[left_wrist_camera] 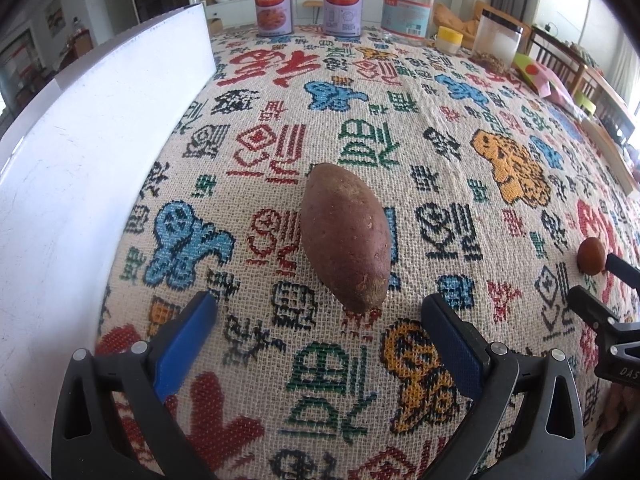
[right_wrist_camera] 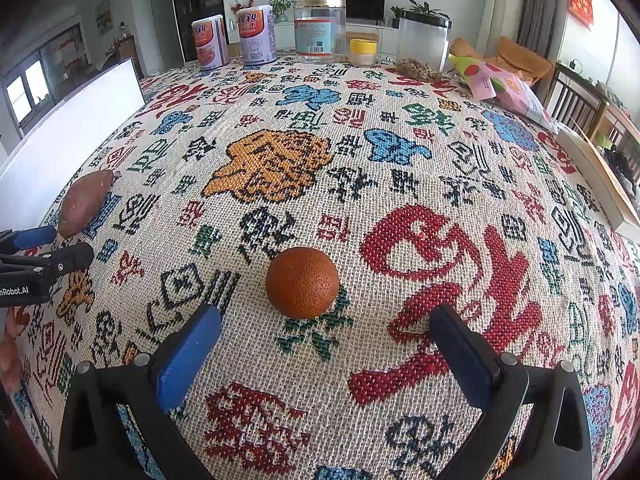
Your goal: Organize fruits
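Sweet potato [left_wrist_camera: 346,236] lies lengthwise pointing away, between spread left hand-held gripper [left_wrist_camera: 320,316] fingers.

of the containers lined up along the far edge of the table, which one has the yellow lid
The small short jar, standing between the tall clear jar with the gold lid and the clear canister with the black lid. It is the lowest of the row.

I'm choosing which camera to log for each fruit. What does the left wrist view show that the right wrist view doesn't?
Only the left wrist view shows the whole sweet potato lying ahead of the open left gripper. Only the right wrist view shows the orange close up ahead of the open right gripper. Both show the patterned tablecloth, the white tray and the two cans.
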Motion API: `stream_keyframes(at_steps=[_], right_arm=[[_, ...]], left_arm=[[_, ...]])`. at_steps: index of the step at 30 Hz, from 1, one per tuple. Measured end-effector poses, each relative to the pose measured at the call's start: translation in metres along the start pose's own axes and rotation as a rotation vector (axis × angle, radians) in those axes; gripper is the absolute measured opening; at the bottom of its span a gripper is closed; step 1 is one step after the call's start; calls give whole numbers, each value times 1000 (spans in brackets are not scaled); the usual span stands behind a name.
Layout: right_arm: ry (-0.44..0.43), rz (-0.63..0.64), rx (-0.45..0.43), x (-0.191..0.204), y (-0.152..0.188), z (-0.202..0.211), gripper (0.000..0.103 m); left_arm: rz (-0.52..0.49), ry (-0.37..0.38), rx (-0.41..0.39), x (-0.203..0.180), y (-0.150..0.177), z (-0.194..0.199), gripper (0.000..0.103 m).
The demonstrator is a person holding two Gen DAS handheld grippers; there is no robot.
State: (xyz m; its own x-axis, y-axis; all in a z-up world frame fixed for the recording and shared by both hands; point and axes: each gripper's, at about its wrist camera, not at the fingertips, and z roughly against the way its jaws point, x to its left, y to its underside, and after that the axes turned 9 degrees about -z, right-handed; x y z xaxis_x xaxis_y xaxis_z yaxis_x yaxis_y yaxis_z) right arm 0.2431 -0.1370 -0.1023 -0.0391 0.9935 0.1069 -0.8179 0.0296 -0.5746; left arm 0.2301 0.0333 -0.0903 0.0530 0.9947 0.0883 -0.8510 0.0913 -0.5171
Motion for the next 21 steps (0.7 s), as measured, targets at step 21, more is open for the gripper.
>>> stream_keyframes(at_steps=[21], right_arm=[[-1, 0, 0, 0, 0, 0, 103]], left_arm=[[-16, 5, 63, 0, -2, -1, 103]])
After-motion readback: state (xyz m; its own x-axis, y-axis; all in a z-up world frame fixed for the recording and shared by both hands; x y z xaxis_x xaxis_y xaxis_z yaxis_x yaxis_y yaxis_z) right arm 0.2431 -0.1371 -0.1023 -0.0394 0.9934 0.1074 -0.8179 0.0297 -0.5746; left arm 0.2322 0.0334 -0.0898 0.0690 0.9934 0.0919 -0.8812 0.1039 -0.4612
